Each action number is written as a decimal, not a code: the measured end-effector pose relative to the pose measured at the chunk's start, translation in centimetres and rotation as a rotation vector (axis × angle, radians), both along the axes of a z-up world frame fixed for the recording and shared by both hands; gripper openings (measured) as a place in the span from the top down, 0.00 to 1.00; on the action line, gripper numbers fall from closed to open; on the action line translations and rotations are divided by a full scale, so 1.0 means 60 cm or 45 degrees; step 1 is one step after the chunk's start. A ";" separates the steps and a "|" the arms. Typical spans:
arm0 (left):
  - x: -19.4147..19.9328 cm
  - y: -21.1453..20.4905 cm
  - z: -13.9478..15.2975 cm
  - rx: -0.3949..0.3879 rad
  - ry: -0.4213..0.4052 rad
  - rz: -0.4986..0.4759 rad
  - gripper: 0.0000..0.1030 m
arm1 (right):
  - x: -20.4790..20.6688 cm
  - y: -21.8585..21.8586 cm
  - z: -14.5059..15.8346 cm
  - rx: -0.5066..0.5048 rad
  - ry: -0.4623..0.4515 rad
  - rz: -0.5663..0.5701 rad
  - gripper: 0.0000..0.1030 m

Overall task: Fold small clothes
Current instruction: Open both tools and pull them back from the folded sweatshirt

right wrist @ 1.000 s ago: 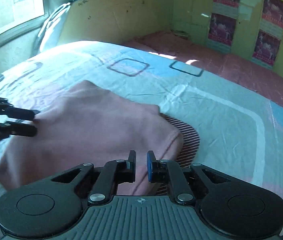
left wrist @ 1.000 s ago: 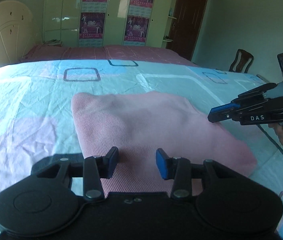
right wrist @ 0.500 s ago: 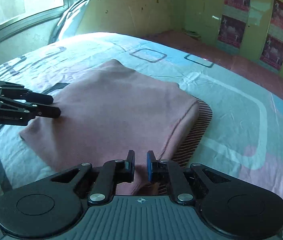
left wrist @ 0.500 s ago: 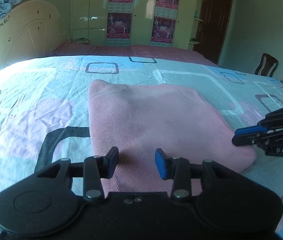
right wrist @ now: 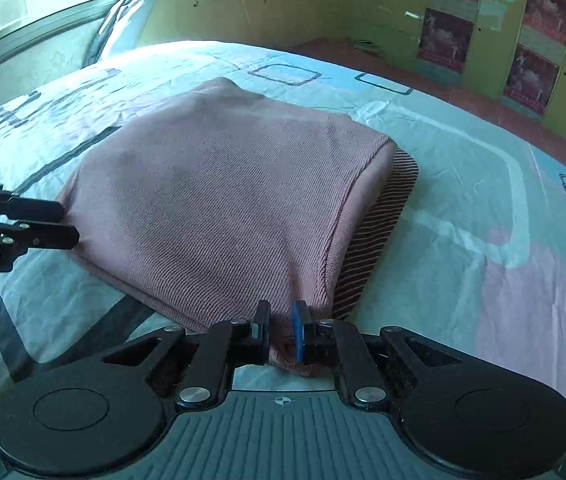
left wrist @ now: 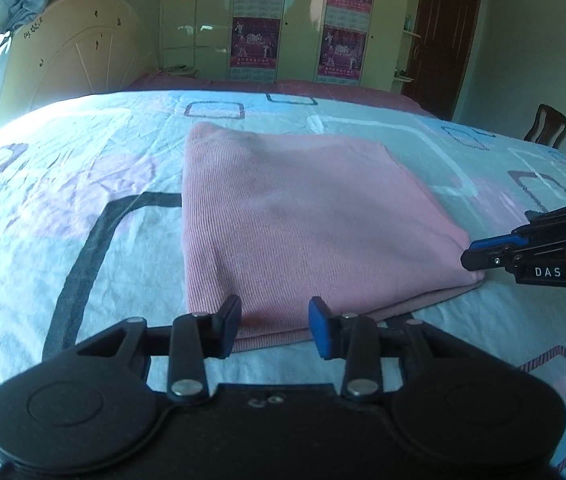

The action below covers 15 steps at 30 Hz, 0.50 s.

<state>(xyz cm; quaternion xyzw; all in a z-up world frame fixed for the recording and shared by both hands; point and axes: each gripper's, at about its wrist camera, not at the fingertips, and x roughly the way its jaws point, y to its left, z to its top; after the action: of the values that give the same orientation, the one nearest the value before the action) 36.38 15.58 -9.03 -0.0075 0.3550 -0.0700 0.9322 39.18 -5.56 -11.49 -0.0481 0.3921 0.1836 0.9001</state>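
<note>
While the patterned bedsheet [left wrist: 83, 184] is spreading out on every side of both pairs of jaws, the folded pink garment [left wrist: 303, 216] is lying flat on it, reaching away ahead of both grippers. A striped layer [right wrist: 379, 232] is peeking out from under the garment's edge, ahead and to the right of the right gripper's jaws. The left gripper [left wrist: 275, 322] is hovering at the garment's near edge with its jaws standing apart, the hem showing in the gap between them and neither pad pressing on it. The right gripper [right wrist: 281, 330] is sitting at the garment's near corner with its jaws drawn close together, pinching a small bunch of the pink cloth between the pads.
</note>
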 end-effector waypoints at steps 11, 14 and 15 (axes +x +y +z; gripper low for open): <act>-0.180 -0.055 0.129 0.019 -0.265 0.178 0.05 | -0.191 -0.036 0.116 0.079 -0.170 -0.218 0.00; -0.211 -0.079 0.142 0.059 -0.275 0.141 0.04 | -0.241 -0.046 0.133 0.055 -0.215 -0.267 0.00; -0.224 -0.088 0.147 0.080 -0.277 0.140 0.04 | -0.257 -0.051 0.139 0.067 -0.220 -0.287 0.00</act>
<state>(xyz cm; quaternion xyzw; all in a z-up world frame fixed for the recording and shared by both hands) 22.92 10.27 -0.18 0.0099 0.2528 -0.0082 0.9674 23.75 -8.62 -3.15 0.0045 0.3112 0.0867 0.9464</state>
